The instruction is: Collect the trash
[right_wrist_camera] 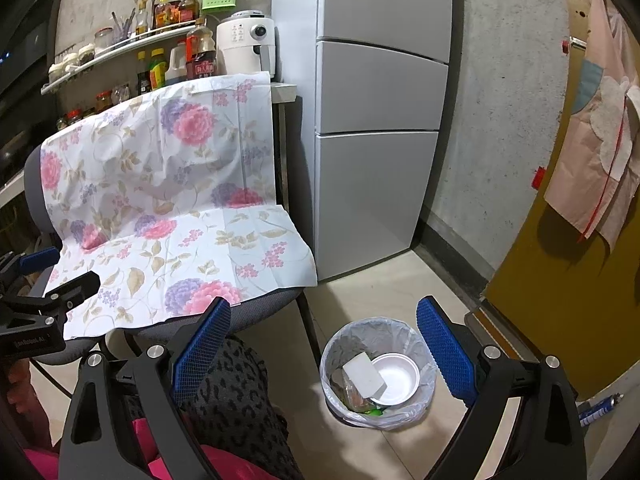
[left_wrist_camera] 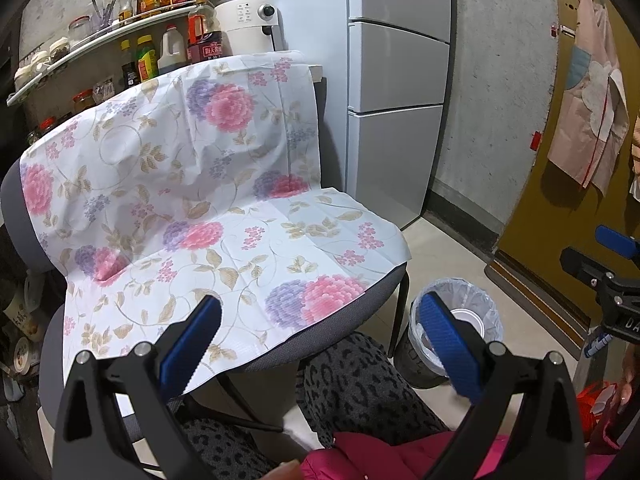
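Left gripper (left_wrist_camera: 320, 304) spread wide, nothing between the blue pads; same for right gripper (right_wrist_camera: 324, 308), fully open and empty, hovering above the bin (right_wrist_camera: 360, 336). Trash already down in that bin: bowl (right_wrist_camera: 396, 376) lying open side up, flat white card (right_wrist_camera: 362, 374) leaning across its edge, scraps of green and clear wrapping underneath. Bin on the floor just beside the chair (left_wrist_camera: 340, 332) leg, near the fridge (right_wrist_camera: 376, 160). No loose litter to be seen on the sheet (left_wrist_camera: 180, 200) draped over seat and back. Seems close to done, barring more out of view.

Plenty to spoil from here, though. Could clip the bin rim with a lowered finger and tip it, a light-looking thing with only a thin liner, spilling the lot over the tiles. Could catch the sheet's front hem with the left pads, hanging loose over the seat edge and right under them, and drag it off the chair. Could bump the bin with the knee (left_wrist_camera: 352, 368), close beside it. Could mistake the small tube (right_wrist_camera: 600, 404) by the door (right_wrist_camera: 560, 280) for litter; impossible to tell whether rubbish or not. Best to lift both tools clear and straight up, away from hem and rim
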A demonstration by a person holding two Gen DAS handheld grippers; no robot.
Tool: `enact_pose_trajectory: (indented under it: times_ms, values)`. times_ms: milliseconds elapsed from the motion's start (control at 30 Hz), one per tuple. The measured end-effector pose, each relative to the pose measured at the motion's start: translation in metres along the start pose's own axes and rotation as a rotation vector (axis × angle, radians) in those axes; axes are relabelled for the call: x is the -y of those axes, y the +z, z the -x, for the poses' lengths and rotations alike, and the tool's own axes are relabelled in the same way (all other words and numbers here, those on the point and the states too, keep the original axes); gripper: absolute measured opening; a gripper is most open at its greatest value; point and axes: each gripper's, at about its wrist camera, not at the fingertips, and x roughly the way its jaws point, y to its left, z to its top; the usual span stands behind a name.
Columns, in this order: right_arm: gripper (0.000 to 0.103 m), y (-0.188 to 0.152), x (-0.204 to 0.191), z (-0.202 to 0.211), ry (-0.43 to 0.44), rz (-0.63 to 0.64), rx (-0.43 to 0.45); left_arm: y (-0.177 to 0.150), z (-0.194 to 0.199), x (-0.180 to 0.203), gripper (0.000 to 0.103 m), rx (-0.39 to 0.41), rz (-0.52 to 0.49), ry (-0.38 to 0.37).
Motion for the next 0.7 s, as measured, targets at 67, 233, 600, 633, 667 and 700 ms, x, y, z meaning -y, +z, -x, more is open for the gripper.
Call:
enact_pose_trajectory:
  times_ms: [67,233,600,633,667,700]
  values:
    - [0.093,-0.0002,-0.0015,0.0,-0.001,0.001,-0.001,-0.0006,0.0004,-0.0011,0.097,0.002,0.004,0.002]
    - [0.093,-0.0001,-0.0014,-0.0004,-0.002,-0.001,-0.002,-0.0006,0.0002,-0.0018,0.097,0.001,0.003,0.0]
    - [0.093,-0.0014,-0.0021,-0.0016,-0.003,0.002,-0.005,-0.0009,0.0014,-0.003,0.097,0.004,0.008,0.004]
    - [0.093,-0.0008,-0.002,-0.0013,-0.002,0.002,-0.003,-0.001,0.001,-0.0031,0.097,0.004,0.008,0.003]
    - [0.093,-0.001,-0.002,-0.0014,-0.002,0.003,-0.004,-0.001,0.0013,-0.0032,0.097,0.004,0.008,0.003]
    - [0.093,-0.0005,-0.0022,-0.0011,-0.003,0.002,-0.003,-0.001,0.0013,-0.0033,0.097,0.004,0.008,0.003]
